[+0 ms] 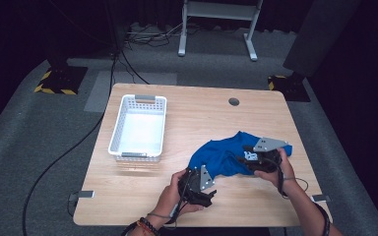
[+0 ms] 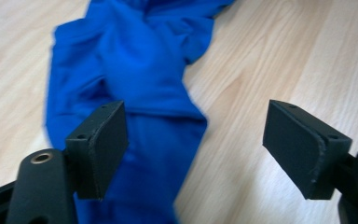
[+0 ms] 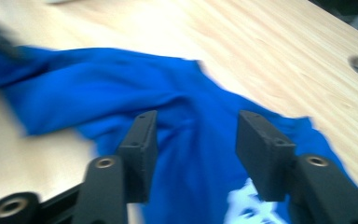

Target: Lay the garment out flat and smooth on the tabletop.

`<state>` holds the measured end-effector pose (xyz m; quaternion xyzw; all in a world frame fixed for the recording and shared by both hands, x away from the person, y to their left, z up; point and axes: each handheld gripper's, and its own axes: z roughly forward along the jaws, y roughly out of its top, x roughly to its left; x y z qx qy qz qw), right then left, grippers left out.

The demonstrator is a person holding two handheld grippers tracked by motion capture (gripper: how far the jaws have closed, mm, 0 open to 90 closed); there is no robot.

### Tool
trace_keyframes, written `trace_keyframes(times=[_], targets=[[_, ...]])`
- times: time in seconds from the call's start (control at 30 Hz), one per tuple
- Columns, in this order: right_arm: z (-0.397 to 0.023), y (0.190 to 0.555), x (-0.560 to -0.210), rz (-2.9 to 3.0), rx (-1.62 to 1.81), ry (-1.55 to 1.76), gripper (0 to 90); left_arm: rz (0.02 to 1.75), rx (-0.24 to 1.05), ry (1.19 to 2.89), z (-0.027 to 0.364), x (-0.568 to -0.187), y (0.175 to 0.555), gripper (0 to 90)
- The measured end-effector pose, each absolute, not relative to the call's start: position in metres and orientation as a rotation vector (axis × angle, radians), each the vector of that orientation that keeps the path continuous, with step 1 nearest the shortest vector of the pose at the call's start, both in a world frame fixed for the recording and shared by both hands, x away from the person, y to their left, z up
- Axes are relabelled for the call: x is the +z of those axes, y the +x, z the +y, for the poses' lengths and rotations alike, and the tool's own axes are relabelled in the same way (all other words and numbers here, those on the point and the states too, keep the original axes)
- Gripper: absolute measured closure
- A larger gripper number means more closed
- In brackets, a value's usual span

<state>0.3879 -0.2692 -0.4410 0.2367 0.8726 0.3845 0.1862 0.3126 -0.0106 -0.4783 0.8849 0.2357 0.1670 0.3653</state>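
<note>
A crumpled blue garment [image 1: 220, 155] lies on the wooden table [image 1: 202, 115], right of centre. My left gripper [image 1: 203, 190] is at the garment's near left end. In the left gripper view the garment [image 2: 144, 70] stretches away below the jaws, and the left gripper [image 2: 196, 147] is open wide with one pad [image 2: 103, 142] over the fabric and the other above bare wood. My right gripper [image 1: 248, 158] hovers over the garment's right part. Its jaws are parted in the right gripper view, so the right gripper [image 3: 196, 149] is open, with blue fabric [image 3: 121, 93] and a white print [image 3: 249, 207] under it.
A white plastic basket [image 1: 114, 132] stands at the table's left. A round cable hole [image 1: 234, 102] sits near the far edge. Beyond the table there are grey carpet, cables and a metal stand [image 1: 219, 19]. Bare wood lies between basket and garment.
</note>
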Motion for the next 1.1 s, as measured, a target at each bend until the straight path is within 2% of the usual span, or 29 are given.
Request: trace_keyframes(times=[0.03, 0.1, 0.17, 0.33, 0.37, 0.4, 0.53, 0.6, 0.63, 0.67, 0.7, 0.77, 0.83, 0.93, 0.97, 1.0, 1.03, 1.1], targets=[[-0.267, 0.382, -0.443, 2.483, 1.089, 0.638, 55.1, 0.597, 0.455, 2.292, -0.017, -0.481, 0.314, 23.5], [-0.263, 0.376, -0.447, 2.516, 1.078, 0.596, 56.9, 0.593, 0.470, 2.297, -0.020, -0.483, 0.315, 26.6], [-0.250, 0.363, -0.463, 2.592, 1.019, 0.518, 60.2, 0.608, 0.461, 2.300, -0.022, -0.486, 0.320, 39.5], [-0.240, 0.369, -0.482, 2.644, 1.006, 0.538, 60.7, 0.617, 0.490, 2.318, -0.020, -0.492, 0.327, 59.6], [-0.240, 0.369, -0.482, 2.644, 1.006, 0.538, 60.7, 0.624, 0.485, 2.317, -0.019, -0.493, 0.328, 59.6], [-0.234, 0.370, -0.487, 2.661, 0.987, 0.536, 60.7, 0.626, 0.483, 2.315, -0.018, -0.494, 0.329, 66.9], [-0.228, 0.375, -0.492, 2.650, 0.968, 0.553, 62.5, 0.631, 0.471, 2.309, -0.015, -0.497, 0.333, 78.8], [-0.228, 0.382, -0.492, 2.629, 0.959, 0.590, 73.6, 0.634, 0.478, 2.292, -0.014, -0.497, 0.334, 83.5], [-0.228, 0.382, -0.492, 2.629, 0.959, 0.590, 73.6, 0.634, 0.478, 2.292, -0.014, -0.497, 0.334, 84.8], [-0.230, 0.386, -0.492, 2.636, 0.968, 0.592, 83.8, 0.639, 0.497, 2.283, -0.012, -0.497, 0.336, 86.8], [-0.230, 0.386, -0.492, 2.636, 0.968, 0.592, 83.8, 0.639, 0.497, 2.283, -0.012, -0.497, 0.336, 88.3], [-0.235, 0.387, -0.488, 2.652, 0.985, 0.592, 88.8, 0.647, 0.485, 2.271, -0.010, -0.496, 0.337, 88.4], [-0.240, 0.384, -0.484, 2.661, 1.000, 0.576, 89.0, 0.654, 0.482, 2.268, -0.007, -0.496, 0.336, 88.3], [-0.247, 0.378, -0.479, 2.670, 1.007, 0.559, 89.0, 0.658, 0.465, 2.257, -0.005, -0.493, 0.336, 80.8], [-0.250, 0.375, -0.477, 2.670, 1.004, 0.552, 89.0, 0.660, 0.444, 2.235, -0.004, -0.491, 0.335, 80.8], [-0.254, 0.371, -0.475, 2.672, 1.001, 0.543, 89.0, 0.657, 0.427, 2.221, -0.003, -0.487, 0.335, 77.1], [-0.260, 0.364, -0.473, 2.673, 1.004, 0.535, 89.0, 0.654, 0.404, 2.200, -0.002, -0.480, 0.336, 69.5], [-0.262, 0.362, -0.473, 2.673, 1.001, 0.533, 89.0, 0.654, 0.403, 2.193, -0.003, -0.475, 0.338, 63.2]])
